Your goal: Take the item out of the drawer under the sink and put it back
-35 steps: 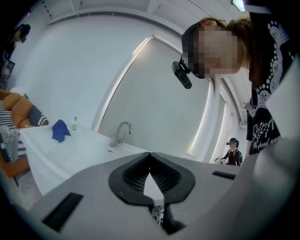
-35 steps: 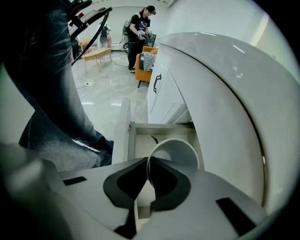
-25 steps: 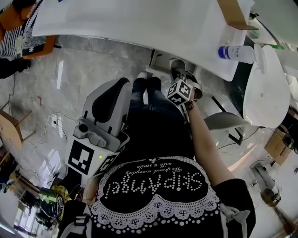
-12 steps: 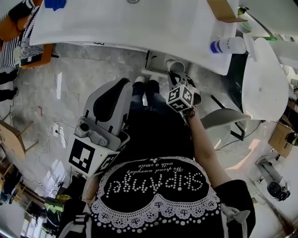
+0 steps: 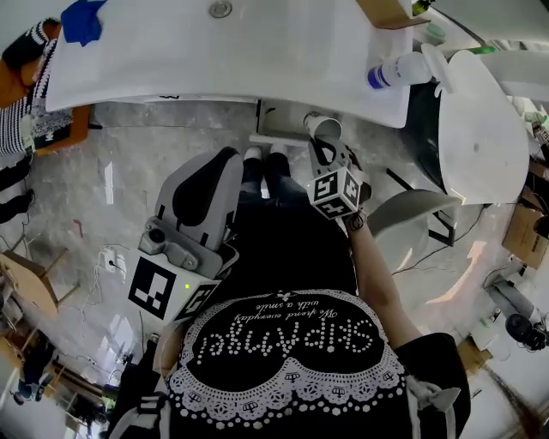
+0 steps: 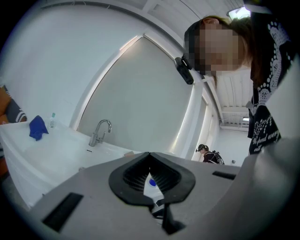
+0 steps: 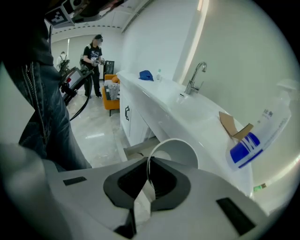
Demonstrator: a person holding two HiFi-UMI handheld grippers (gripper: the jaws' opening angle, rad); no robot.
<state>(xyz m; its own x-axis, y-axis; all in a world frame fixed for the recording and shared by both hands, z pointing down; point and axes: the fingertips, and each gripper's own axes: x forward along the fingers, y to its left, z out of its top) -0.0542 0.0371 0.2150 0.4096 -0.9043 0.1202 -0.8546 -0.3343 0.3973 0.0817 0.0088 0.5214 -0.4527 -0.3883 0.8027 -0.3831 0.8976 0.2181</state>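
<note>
Under the front edge of the long white countertop [image 5: 257, 51], the pale drawer [image 5: 276, 120] shows only a sliver, its inside hidden. At the countertop's far side, the crumpled blue cloth [image 5: 83, 19] and the brown cardboard piece [image 5: 384, 10] are cut by the frame. The round white cup [image 5: 324, 127], just beneath the countertop's edge, has its base hidden behind the right gripper [image 5: 326, 147].

The counter [image 5: 214, 51] overhangs the open drawer [image 5: 276, 116] — floor [image 5: 120, 171] left of the shoes [image 5: 264, 154] lies free
</note>
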